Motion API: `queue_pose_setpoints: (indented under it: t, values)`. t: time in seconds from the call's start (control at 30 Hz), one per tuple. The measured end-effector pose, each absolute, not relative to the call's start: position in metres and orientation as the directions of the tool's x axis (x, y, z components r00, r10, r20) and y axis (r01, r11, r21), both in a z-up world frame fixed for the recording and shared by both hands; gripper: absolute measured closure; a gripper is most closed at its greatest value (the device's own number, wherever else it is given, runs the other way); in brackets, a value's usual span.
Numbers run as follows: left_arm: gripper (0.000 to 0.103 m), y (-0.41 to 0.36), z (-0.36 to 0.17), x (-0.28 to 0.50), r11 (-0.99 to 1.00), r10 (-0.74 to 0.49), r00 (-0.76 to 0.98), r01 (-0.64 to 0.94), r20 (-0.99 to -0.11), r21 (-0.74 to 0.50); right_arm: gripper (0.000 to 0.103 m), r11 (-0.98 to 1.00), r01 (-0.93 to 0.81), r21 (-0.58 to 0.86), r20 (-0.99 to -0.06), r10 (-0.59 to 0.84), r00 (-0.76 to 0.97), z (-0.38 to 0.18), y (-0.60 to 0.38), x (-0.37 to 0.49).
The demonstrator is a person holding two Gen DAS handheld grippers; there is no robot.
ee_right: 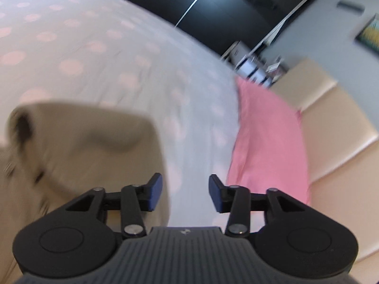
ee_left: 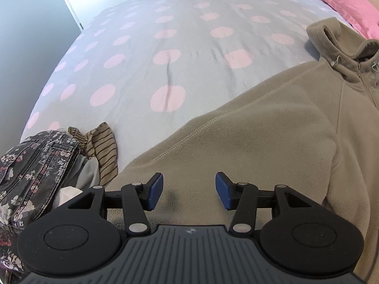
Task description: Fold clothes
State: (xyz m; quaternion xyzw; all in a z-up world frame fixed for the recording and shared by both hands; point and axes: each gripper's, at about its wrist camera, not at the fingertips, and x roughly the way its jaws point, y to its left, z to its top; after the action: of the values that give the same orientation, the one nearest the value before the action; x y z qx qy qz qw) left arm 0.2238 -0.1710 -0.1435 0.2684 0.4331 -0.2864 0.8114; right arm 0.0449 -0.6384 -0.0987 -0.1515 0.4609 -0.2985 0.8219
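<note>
We see a tan fleece jacket (ee_left: 260, 127) lying flat on the dotted bed cover (ee_left: 165, 47), its collar near the pink pillow (ee_left: 343, 2); our left gripper (ee_left: 189, 190) hangs just over it — fingers spread, pinching nothing; our right gripper (ee_right: 185, 194) is spread too, empty, beside the jacket's blurry hood; a pile of other clothes (ee_left: 42, 165) sits at the left.

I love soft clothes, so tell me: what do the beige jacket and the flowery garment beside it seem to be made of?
Beige jacket: probably fleece, with a matte, fuzzy nap and thick raised seams. Flowery garment: looks like printed denim, going by its dark woven surface, doubled stitching and what seems to be a rivet.
</note>
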Motion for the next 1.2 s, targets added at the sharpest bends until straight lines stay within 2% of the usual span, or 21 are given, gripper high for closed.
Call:
queue_pose_setpoints:
  t: [0.13, 0.2, 0.27, 0.37, 0.43, 0.47, 0.5, 0.53, 0.73, 0.93, 1.1, 1.2]
  values:
    - [0.056, -0.173, -0.138, 0.216, 0.683, -0.239, 0.472, 0.703, -0.848, 0.199, 0.044, 0.819, 0.385, -0.425, -0.776, -0.549, 0.311, -0.111, -0.633, -0.020]
    - [0.056, -0.175, -0.135, 0.210, 0.676, -0.248, 0.479, 0.708, -0.842, 0.204, 0.035, 0.821, 0.398, -0.410, -0.806, -0.530, 0.264, -0.122, -0.631, -0.048]
    - [0.056, -0.178, -0.134, 0.205, 0.665, -0.252, 0.481, 0.716, -0.840, 0.211, 0.029, 0.812, 0.409, -0.416, -0.819, -0.530, 0.221, -0.137, -0.630, -0.072]
    - [0.055, -0.183, -0.136, 0.197, 0.647, -0.245, 0.492, 0.725, -0.835, 0.237, 0.028, 0.778, 0.427, -0.461, -0.811, -0.564, 0.153, -0.160, -0.635, -0.097]
    - [0.055, -0.186, -0.138, 0.193, 0.633, -0.237, 0.502, 0.729, -0.832, 0.259, 0.033, 0.746, 0.437, -0.502, -0.796, -0.596, 0.102, -0.175, -0.642, -0.107]
    - [0.055, -0.187, -0.139, 0.192, 0.629, -0.232, 0.505, 0.729, -0.831, 0.268, 0.050, 0.747, 0.448, -0.492, -0.803, -0.588, 0.100, -0.176, -0.646, -0.115]
    - [0.055, -0.188, -0.140, 0.191, 0.625, -0.227, 0.509, 0.730, -0.830, 0.277, 0.082, 0.750, 0.464, -0.471, -0.813, -0.574, 0.102, -0.175, -0.650, -0.123]
    - [0.055, -0.188, -0.142, 0.190, 0.621, -0.221, 0.513, 0.730, -0.830, 0.285, 0.088, 0.739, 0.487, -0.466, -0.811, -0.577, 0.098, -0.170, -0.654, -0.131]
    - [0.055, -0.190, -0.143, 0.190, 0.622, -0.216, 0.518, 0.726, -0.828, 0.292, 0.091, 0.636, 0.587, -0.501, -0.741, -0.665, 0.088, -0.103, -0.672, -0.200]
    - [0.055, -0.189, -0.147, 0.190, 0.626, -0.194, 0.521, 0.718, -0.831, 0.304, 0.092, 0.487, 0.725, -0.487, -0.700, -0.714, 0.009, -0.040, -0.692, -0.311]
    - [0.055, -0.189, -0.149, 0.188, 0.627, -0.185, 0.525, 0.714, -0.831, 0.312, 0.092, 0.388, 0.812, -0.437, -0.704, -0.710, -0.040, -0.018, -0.698, -0.407]
    - [0.055, -0.189, -0.149, 0.186, 0.634, -0.184, 0.526, 0.709, -0.831, 0.309, 0.091, 0.363, 0.845, -0.392, -0.731, -0.681, -0.046, -0.025, -0.697, -0.460]
